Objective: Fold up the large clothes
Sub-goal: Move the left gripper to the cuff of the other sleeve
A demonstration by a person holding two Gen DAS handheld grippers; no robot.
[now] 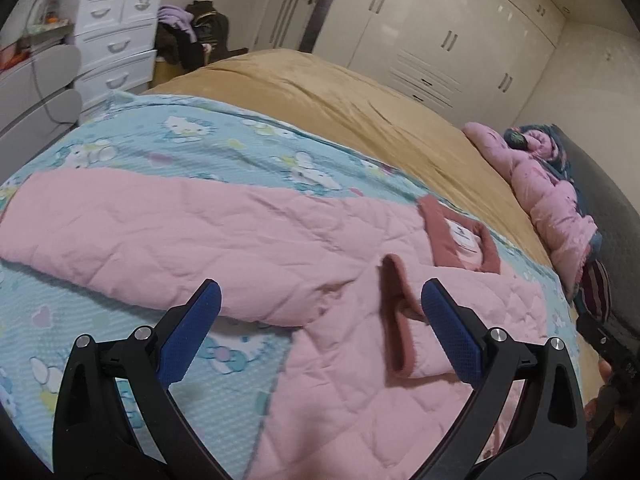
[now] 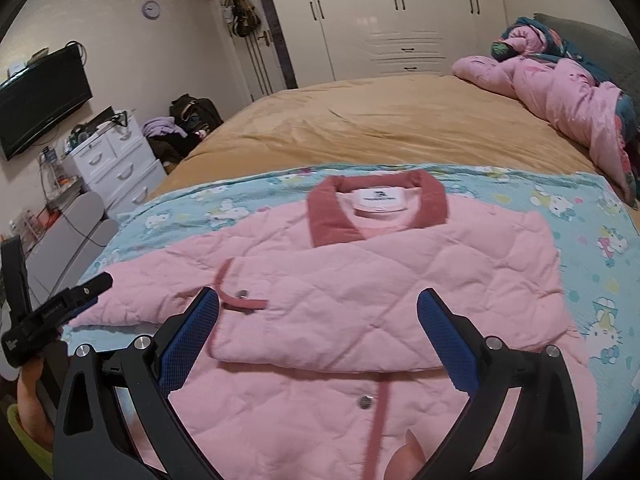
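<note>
Left wrist view: the left gripper [image 1: 320,316] hangs with jaws wide and empty over the pink quilted padded jacket [image 1: 224,232], spread on the pale-blue cartoon-print sheet [image 1: 240,148].

Right wrist view: the right gripper [image 2: 318,316], also wide and empty, faces the jacket's dusty-rose collar [image 2: 332,216]; one sleeve seems folded across. Soft, puffy, probably light: pinch at the hem or shoulder seams.

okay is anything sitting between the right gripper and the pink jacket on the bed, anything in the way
Nothing visible does. The right gripper is open just above the pink quilted jacket, which lies spread on the blue cartoon-print sheet. One sleeve is already folded across the front. The left gripper is off to the side.
</note>
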